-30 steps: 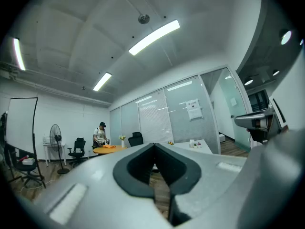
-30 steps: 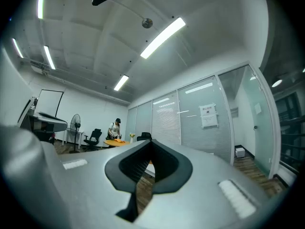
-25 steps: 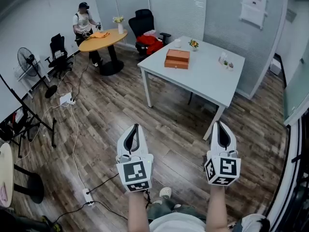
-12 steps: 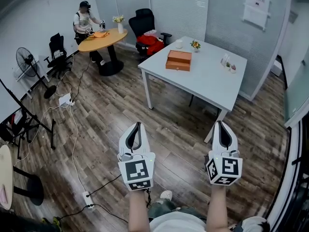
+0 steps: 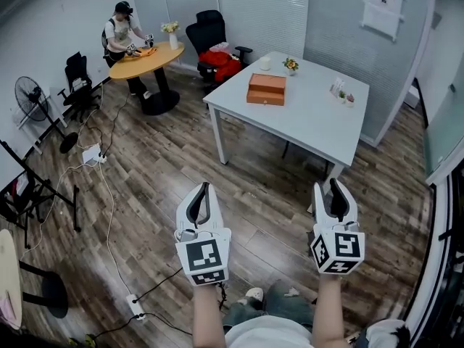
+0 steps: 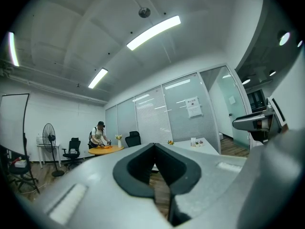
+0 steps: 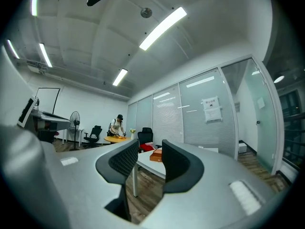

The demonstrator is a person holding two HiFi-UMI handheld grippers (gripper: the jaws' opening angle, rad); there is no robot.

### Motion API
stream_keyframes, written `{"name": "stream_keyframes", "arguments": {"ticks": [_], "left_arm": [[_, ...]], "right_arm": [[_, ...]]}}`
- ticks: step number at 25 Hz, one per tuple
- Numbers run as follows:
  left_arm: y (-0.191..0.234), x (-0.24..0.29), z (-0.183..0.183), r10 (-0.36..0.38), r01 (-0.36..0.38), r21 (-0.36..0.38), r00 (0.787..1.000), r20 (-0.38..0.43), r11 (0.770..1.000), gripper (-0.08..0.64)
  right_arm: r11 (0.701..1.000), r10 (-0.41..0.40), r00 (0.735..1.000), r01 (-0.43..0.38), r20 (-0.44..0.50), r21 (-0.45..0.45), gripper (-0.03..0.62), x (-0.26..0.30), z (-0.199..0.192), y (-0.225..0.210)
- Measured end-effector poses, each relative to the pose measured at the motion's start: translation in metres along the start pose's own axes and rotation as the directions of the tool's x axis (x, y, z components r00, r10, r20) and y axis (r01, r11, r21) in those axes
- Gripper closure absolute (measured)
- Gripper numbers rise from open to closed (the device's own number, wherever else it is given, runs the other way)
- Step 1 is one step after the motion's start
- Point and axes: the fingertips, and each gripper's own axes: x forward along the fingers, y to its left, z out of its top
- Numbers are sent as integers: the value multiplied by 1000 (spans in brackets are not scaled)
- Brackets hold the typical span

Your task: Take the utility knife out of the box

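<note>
An orange-brown box (image 5: 267, 89) lies shut on the white table (image 5: 304, 122) across the room; it also shows in the right gripper view as the box (image 7: 156, 155) far beyond the jaws. No utility knife is visible. My left gripper (image 5: 203, 188) hangs over the wood floor well short of the table, its tips touching, shut on nothing (image 6: 153, 146). My right gripper (image 5: 333, 188) hangs beside it near the table's front corner, open, with a gap between its black pads (image 7: 177, 163).
A person (image 5: 119, 29) works at a round orange table (image 5: 145, 56) at the back left. A black chair with red cloth (image 5: 214, 53) stands by the white table. Fan (image 5: 30, 96), tripod legs, cables and a power strip (image 5: 134, 307) lie on the left floor. Glass walls stand behind.
The right gripper's jaws have parted; they were together before. The view has shifted slightly toward the table. The left gripper stays shut.
</note>
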Motion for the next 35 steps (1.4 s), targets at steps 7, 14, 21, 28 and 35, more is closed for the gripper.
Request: {"name": "stream_keyframes", "arguments": {"ticks": [7,14,21,28,35], "left_arm": [[6,18,-15,1,-1,-19,1000,-27,1000,560],[11,55,-21,17,-18,-20,999,-44,1000,560],[20,115,-28,72,-73,-9,995,-64,997,560],[20,195,-13,113,-113,2,992,-62,994,560],[21,272,-3,159,-160,-4,986,-56,987,560]], "right_arm": [[1000,7,1000,-7,-5,11,342,15,-3,-1],[999,42,999,-42,-7,34,325,60,-6,-7],[993,107,994,-107,-1,42,324,137,-10,-12],[986,162,987,-162,-1,29,324,229,0,-36],[979,205,979,-205,10,6,324,311,10,-63]]}}
